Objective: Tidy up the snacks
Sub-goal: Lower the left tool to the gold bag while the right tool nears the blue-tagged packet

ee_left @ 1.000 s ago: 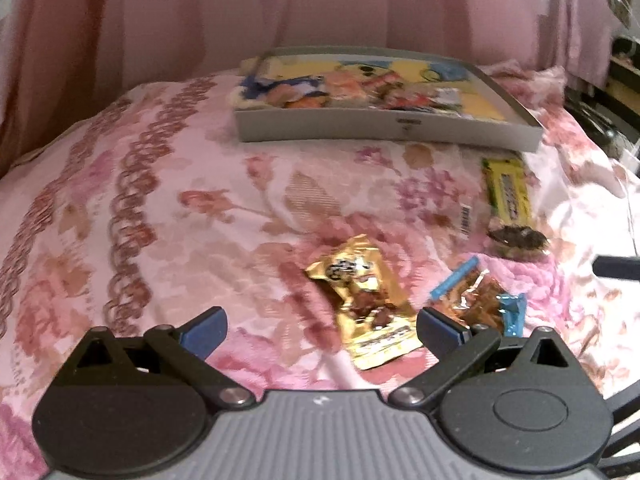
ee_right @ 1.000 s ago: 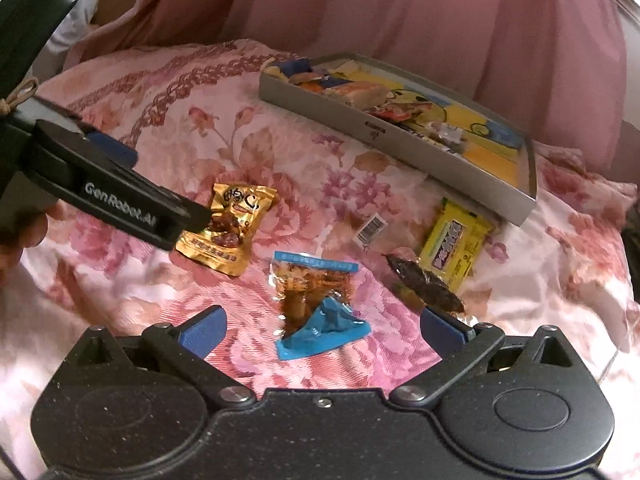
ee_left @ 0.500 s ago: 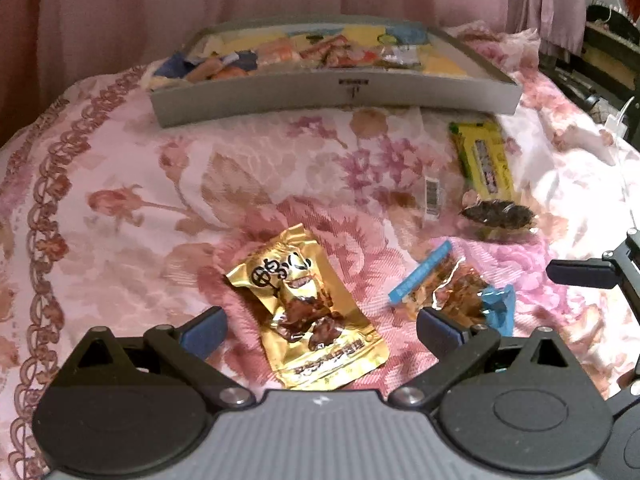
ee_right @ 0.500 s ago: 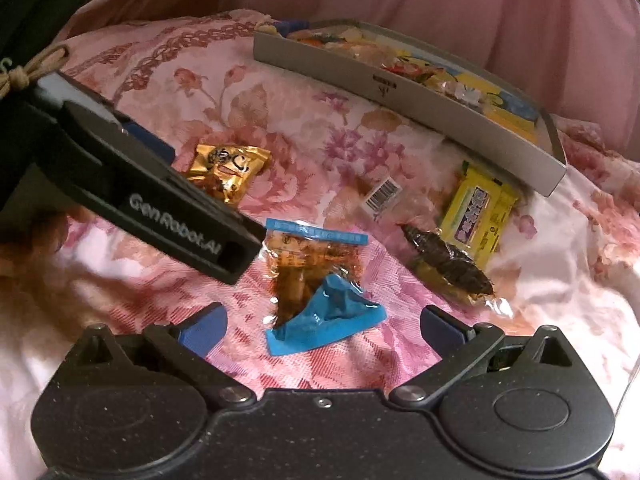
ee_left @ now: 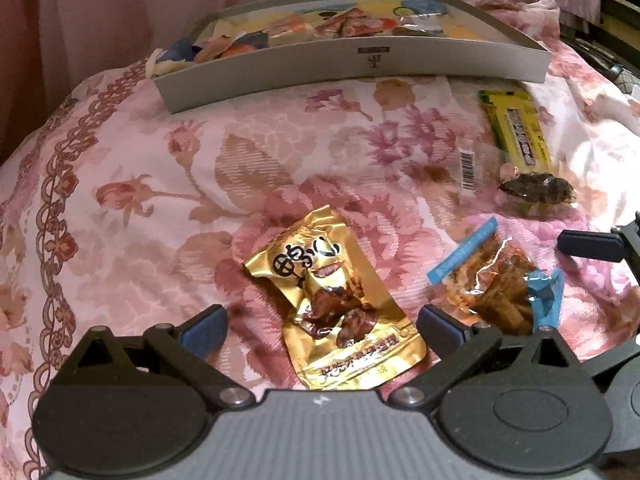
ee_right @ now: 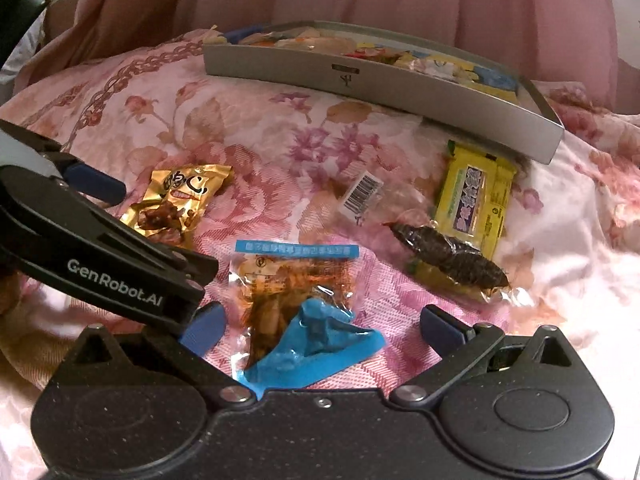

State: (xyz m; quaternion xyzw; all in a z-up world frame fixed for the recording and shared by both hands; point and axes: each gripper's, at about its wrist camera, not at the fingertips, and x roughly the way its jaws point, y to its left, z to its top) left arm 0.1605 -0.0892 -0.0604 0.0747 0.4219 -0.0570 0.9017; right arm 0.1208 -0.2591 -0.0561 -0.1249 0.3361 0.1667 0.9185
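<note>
Gold packet (ee_left: 336, 312) now betw. left gripper (ee_left: 322, 326) fingers (ee_left: 204, 326) — closer, still wide apart.

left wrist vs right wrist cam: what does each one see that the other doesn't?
Only the left wrist view: the right gripper entering from the right edge, and dark clutter behind the bed at far right.

Only the right wrist view: the left gripper with its lettered arm, crossing from the left.

Both: the grey tray holding snacks, the gold packet, the blue-edged packet, the yellow bar, the dark snack and the floral bedspread.
</note>
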